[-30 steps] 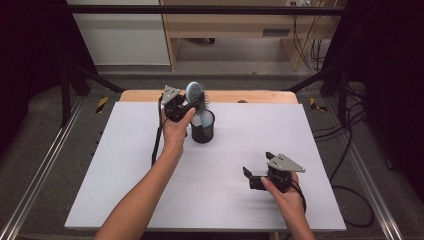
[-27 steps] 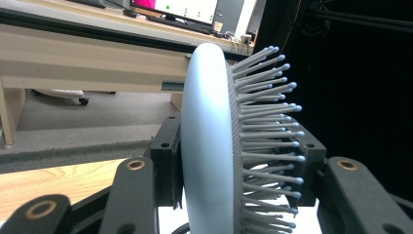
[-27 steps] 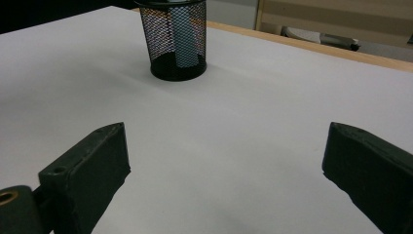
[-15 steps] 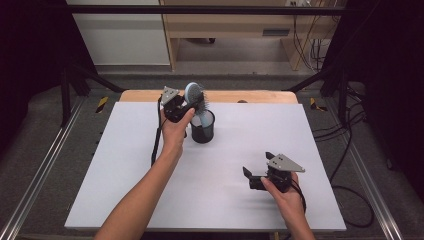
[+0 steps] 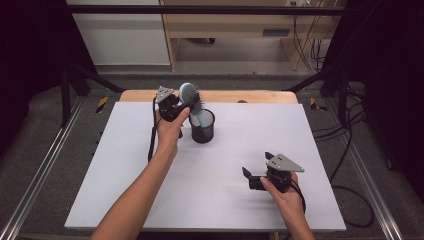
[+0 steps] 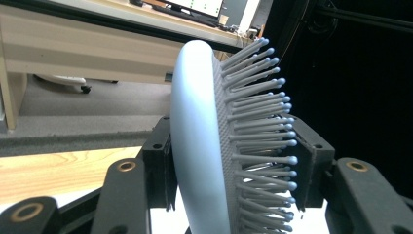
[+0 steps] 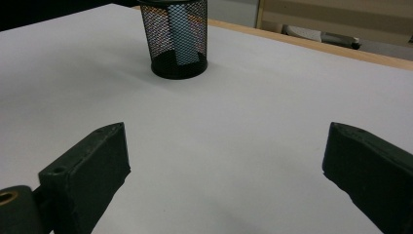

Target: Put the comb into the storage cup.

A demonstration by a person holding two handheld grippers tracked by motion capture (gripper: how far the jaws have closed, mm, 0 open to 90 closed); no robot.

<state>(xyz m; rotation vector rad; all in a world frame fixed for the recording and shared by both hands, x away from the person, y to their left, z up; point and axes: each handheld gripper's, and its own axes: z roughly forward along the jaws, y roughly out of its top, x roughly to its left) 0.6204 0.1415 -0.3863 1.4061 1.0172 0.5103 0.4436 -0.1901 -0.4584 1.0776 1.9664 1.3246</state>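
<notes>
Black mesh cup (image 5: 202, 126) near the worktop's (image 5: 125, 165) far edge holds the pale-blue hairbrush (image 5: 190, 100) handle-down; the left claw (image 5: 181, 106), just loosening, brackets its head. Right claw (image 5: 246, 176) gapes empty.

No text, label, brand, number or sign could be read anywhere in the pictures. The screen (image 6: 197, 6) at the top of the left gripper view showed small green and white patches, too small and blurred to make out as words.
</notes>
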